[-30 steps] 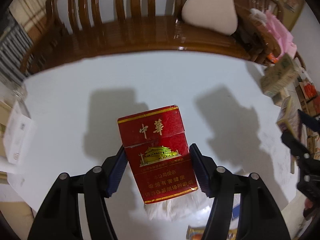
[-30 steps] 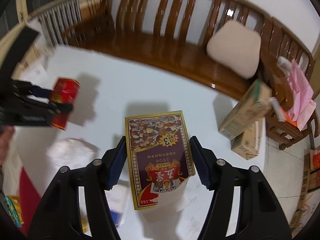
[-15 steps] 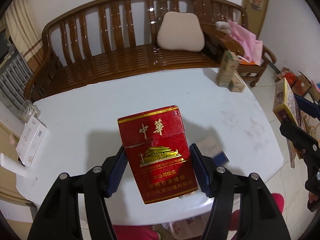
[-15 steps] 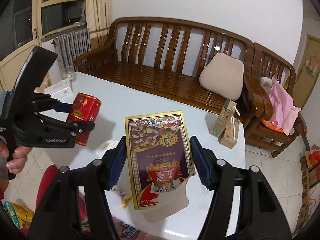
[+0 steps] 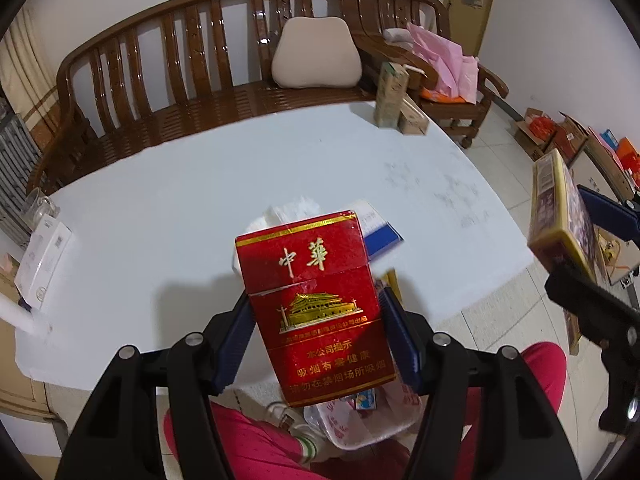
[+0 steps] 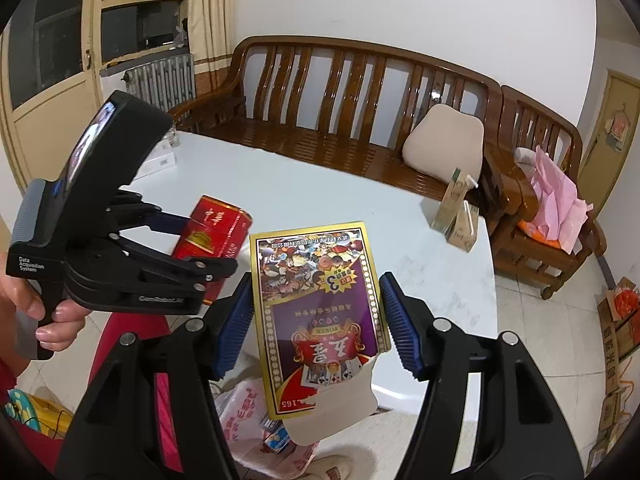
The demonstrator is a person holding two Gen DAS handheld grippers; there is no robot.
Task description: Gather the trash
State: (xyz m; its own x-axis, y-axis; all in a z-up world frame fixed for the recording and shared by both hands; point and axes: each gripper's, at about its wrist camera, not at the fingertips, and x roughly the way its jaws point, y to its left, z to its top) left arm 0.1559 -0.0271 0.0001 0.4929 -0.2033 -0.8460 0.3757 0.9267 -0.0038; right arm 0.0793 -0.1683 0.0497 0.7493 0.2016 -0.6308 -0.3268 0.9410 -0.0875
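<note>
Now the left gripper has its two blue jaws pressed tight on the sides of a red cigarette pack, so the pack cannot slip out. The pack stands up tall between the jaws, with its lid end up. The right gripper has its jaws tight on the sides of a playing card box in the same way. That box is upside down, and its flap hangs open at the bottom end. Both things are lifted up off the white table, out past its near edge. Just under them, low down by the person's pink legs, a thin plastic bag sits open with some small packs already inside. I think both things are held over the bag so they can be dropped in, and the jaws only need to open for that. More trash waits on the table. A crumpled tissue and a blue and white box lie near the near edge, partly hidden behind the red pack. Two drink cartons sit at the far right edge, one standing and one lying down. A white box and a glass sit at the left edge. A wooden bench with a cushion stands behind the table.
</note>
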